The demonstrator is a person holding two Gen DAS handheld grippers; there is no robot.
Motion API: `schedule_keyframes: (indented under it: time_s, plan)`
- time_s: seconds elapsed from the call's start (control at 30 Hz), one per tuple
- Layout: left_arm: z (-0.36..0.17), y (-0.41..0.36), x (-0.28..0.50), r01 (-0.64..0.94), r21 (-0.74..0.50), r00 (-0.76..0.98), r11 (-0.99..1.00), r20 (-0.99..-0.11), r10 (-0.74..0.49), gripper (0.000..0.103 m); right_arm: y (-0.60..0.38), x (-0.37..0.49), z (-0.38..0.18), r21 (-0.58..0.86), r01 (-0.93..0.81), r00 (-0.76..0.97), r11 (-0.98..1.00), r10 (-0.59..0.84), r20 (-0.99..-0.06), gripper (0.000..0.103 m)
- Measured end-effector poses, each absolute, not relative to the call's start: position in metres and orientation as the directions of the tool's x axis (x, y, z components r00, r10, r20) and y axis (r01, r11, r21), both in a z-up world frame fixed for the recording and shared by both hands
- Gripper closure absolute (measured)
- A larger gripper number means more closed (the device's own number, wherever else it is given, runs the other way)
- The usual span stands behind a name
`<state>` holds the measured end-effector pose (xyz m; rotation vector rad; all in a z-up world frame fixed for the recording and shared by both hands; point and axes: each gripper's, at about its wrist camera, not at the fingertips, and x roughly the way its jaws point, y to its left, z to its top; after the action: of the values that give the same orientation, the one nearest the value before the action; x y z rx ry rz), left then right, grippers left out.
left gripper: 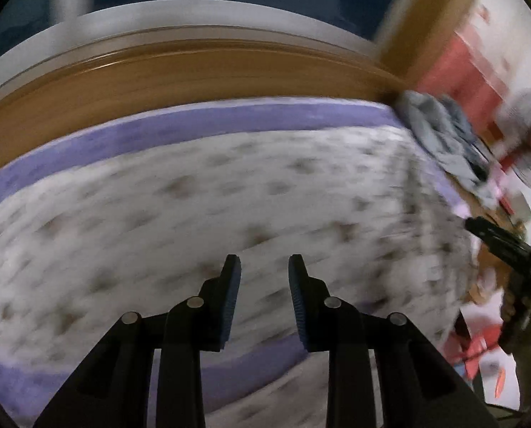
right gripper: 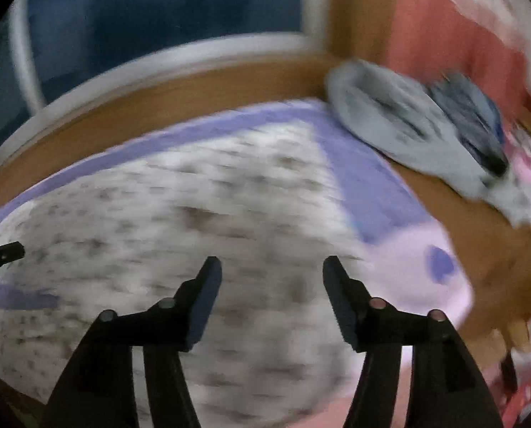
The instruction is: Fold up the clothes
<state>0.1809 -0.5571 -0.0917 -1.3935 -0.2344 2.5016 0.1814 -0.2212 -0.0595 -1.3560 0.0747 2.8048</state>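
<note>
A white garment (left gripper: 194, 196) with small dark specks and purple bands lies spread over the wooden table (left gripper: 158, 75). Both views are blurred by motion. My left gripper (left gripper: 264, 264) hovers open over the speckled cloth with nothing between its fingers. My right gripper (right gripper: 272, 267) is also open and empty above the same garment (right gripper: 194, 214), near a pale pink part with a purple spot (right gripper: 440, 264). The right tool's black body (left gripper: 497, 246), with a green light, shows at the right edge of the left wrist view. A left fingertip (right gripper: 1, 253) pokes in at the far left of the right wrist view.
A heap of grey and blue clothes (right gripper: 408, 121) sits at the table's back right corner (left gripper: 440, 132). A white-framed dark window (right gripper: 158, 10) is behind the table (right gripper: 158, 100). Red and pink items (left gripper: 472, 353) lie beyond the right edge.
</note>
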Motion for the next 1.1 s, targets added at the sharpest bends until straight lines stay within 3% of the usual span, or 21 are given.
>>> schedule_keyframes:
  time_s: [0.3, 0.37, 0.4, 0.47, 0.7, 0.83, 1.03, 1.1]
  plan:
    - [-0.116, -0.432, 0.138, -0.248, -0.243, -0.419, -0.938, -0.846, 0.33, 0.075, -0.195, 0.17, -0.084, 0.069, 0.017, -0.572, -0.997, -0.067, -0.817, 0.043]
    - [-0.125, -0.421, 0.138, -0.23, -0.231, -0.41, -0.945, -0.858, 0.309, 0.075, -0.191, 0.168, -0.089, 0.077, 0.035, -0.562, -0.996, -0.084, -0.823, 0.075]
    - [-0.128, -0.419, 0.138, -0.218, -0.223, -0.408, -0.95, -0.864, 0.296, 0.075, -0.19, 0.167, -0.092, 0.081, 0.044, -0.557, -0.996, -0.092, -0.826, 0.082]
    - [-0.131, -0.418, 0.138, -0.195, -0.216, -0.415, -0.957, -0.866, 0.28, 0.075, -0.182, 0.166, -0.095, 0.08, 0.046, -0.551, -0.996, -0.092, -0.829, 0.084]
    - [-0.131, -0.417, 0.141, -0.135, -0.196, -0.45, -0.971, -0.861, 0.237, 0.075, -0.135, 0.172, -0.098, 0.077, 0.06, -0.508, -0.995, -0.097, -0.856, 0.082]
    - [-0.129, -0.408, 0.143, -0.131, -0.129, -0.456, -0.983, -0.873, 0.175, 0.075, -0.143, 0.168, -0.1, 0.033, 0.121, -0.511, -0.992, -0.091, -0.855, 0.068]
    - [-0.111, -0.413, 0.162, -0.069, -0.175, -0.472, -0.982, -0.862, 0.187, 0.075, -0.137, 0.184, -0.082, -0.017, 0.172, -0.581, -0.985, -0.088, -0.809, 0.053]
    - [-0.105, -0.408, 0.169, -0.056, -0.14, -0.477, -0.989, -0.866, 0.149, 0.075, -0.14, 0.189, -0.071, -0.058, 0.189, -0.622, -0.98, -0.074, -0.78, 0.052]
